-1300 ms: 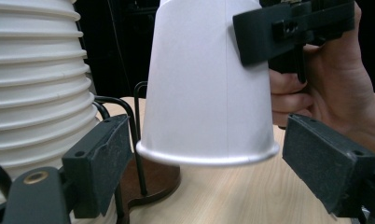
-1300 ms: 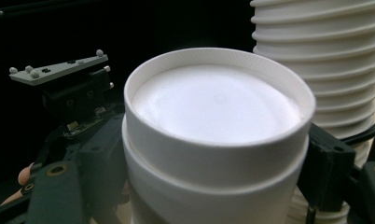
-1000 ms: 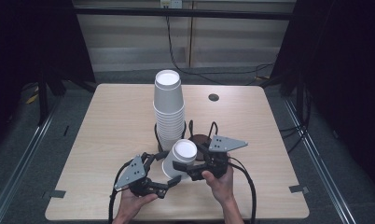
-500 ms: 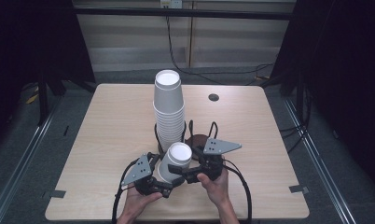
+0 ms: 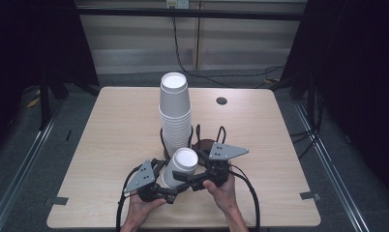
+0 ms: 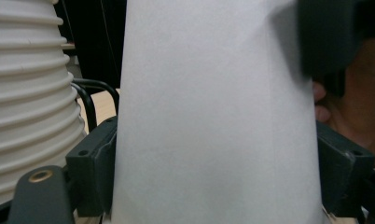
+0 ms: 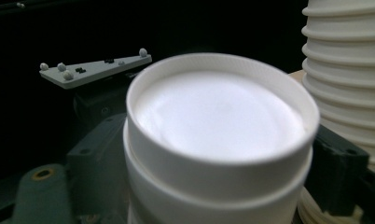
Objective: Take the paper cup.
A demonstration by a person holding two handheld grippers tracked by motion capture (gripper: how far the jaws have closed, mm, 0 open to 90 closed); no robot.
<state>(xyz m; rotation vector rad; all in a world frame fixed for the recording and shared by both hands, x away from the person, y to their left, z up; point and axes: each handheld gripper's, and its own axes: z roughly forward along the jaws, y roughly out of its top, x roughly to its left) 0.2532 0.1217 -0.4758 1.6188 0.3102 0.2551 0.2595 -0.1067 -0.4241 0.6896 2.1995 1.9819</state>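
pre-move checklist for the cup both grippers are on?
1. Left gripper pads against the inverted paper cups: ok; jaws have just been closing.
2. Right gripper jaws flank the top cup: ok; pad pressure: cannot tell.
3. More than one cup nested in the grip, seam showing in the right gripper view: ok.
4. Held cups apart from the tall cup stack: cannot tell.
5. Tall stack upright: ok.
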